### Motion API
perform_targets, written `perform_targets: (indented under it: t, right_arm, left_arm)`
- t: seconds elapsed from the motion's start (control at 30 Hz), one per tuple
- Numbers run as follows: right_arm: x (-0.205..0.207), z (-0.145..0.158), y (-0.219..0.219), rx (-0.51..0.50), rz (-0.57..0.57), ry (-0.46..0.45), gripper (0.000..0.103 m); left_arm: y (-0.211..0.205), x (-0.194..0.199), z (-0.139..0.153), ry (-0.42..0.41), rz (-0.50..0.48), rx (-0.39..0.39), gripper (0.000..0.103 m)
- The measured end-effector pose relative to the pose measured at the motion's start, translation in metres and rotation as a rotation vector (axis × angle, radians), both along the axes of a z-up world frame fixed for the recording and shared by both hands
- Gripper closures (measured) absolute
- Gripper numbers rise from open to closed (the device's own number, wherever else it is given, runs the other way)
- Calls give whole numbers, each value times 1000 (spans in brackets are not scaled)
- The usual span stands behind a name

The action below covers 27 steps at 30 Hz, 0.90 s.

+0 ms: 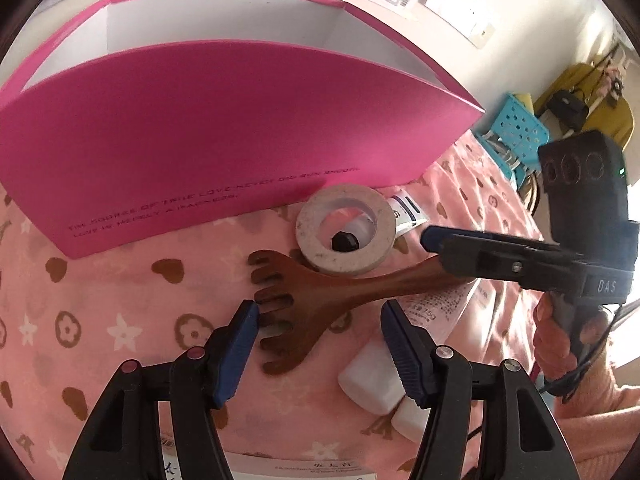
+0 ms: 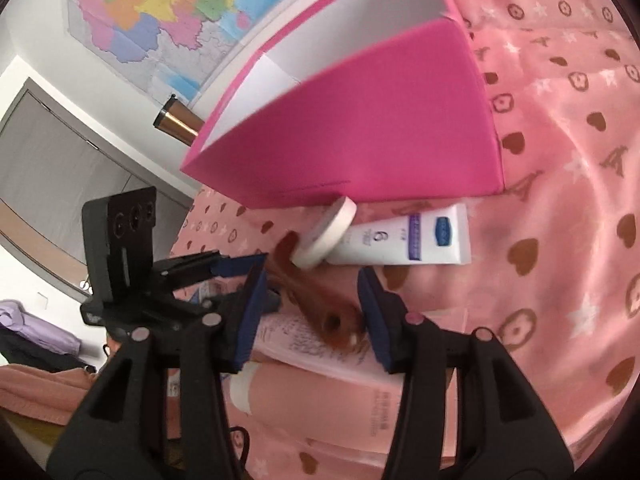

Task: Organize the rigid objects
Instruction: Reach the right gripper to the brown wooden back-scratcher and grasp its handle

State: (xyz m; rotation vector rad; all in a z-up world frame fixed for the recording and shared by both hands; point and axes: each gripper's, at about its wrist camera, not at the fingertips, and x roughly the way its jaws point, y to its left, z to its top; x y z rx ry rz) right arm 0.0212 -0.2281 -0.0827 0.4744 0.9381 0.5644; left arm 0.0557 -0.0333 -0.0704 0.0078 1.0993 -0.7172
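Wooden comb (image 1: 304, 304) lies on the pink cloth (image 1: 120, 280), its handle end blurred in the right wrist view. Left gripper (image 1: 320, 320) is parted around the teeth; right gripper (image 2: 312, 304) is parted around the handle (contact unclear). A stone ring (image 1: 344, 232) rests against the comb, with the pink box (image 1: 224, 128) just behind and a white tube (image 2: 404, 240) partly hidden by the ring.

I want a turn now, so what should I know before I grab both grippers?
Left gripper: jaws open, astride the wooden comb's toothed head.
Right gripper: jaws open around its handle end.
The comb lies on the pink cloth, grey ring and white tube beside it, in front of the open pink box.
Done: nothing boxed that shows.
Left: comb, ring, tube.
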Motion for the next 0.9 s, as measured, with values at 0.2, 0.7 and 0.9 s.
perform_targets:
  t: [0.2, 0.7, 0.9]
  right_arm:
    - [-2, -5, 13, -39, -43, -20, 56]
    - [-16, 2, -5, 61, -91, -34, 82]
    - [-15, 11, 5, 33, -89, -71, 75]
  left_arm:
    - [-5, 0, -1, -8, 16, 10, 39]
    - [-25, -11, -4, -86, 8, 101, 38]
    - [-27, -3, -6, -66, 21, 93, 41]
